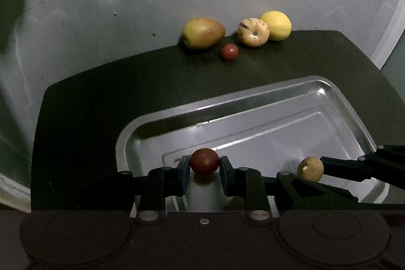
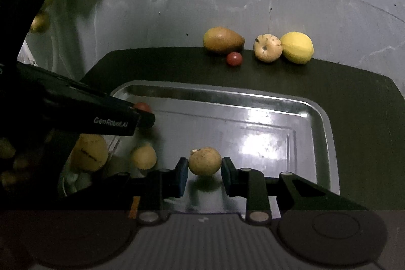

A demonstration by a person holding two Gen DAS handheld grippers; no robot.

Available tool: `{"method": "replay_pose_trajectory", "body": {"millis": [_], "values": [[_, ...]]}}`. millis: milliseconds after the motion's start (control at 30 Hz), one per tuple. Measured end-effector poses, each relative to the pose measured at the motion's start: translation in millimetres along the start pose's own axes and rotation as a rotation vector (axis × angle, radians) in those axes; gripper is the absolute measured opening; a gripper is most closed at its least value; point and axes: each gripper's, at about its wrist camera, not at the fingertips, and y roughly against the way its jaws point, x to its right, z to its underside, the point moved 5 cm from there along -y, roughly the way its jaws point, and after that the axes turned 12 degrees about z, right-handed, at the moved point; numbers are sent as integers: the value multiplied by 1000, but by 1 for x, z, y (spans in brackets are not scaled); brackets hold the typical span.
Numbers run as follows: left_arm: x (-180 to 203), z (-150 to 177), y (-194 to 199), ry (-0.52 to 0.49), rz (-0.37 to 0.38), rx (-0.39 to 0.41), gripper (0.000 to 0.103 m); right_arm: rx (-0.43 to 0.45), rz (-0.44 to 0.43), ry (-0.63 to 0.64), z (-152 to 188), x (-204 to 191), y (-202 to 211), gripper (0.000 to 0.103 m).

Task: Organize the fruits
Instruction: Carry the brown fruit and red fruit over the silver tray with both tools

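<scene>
Over tray (image 1: 349, 103), both grippers (image 1: 204, 166) (image 2: 205, 166) fruit-laden

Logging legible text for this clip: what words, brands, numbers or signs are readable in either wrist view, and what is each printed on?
"GenRobot.AI": white lettering on the side of the left hand-held gripper, seen in the right wrist view.
At the left edge of that view a pale mark sits on the same black body, cut off and unreadable.
No other text shows: none on the metal tray, the fruit or the wall.

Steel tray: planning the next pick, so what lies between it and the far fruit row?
Only bare dark table separates the steel tray from the small red fruit; right wrist view.
</scene>
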Motion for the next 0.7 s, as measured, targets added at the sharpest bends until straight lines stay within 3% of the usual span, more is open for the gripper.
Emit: {"method": "replay_pose_trajectory", "body": {"millis": [700], "values": [[2, 13, -5, -17, 8, -31, 27, -47, 2, -11, 10, -5, -1, 32]]}}
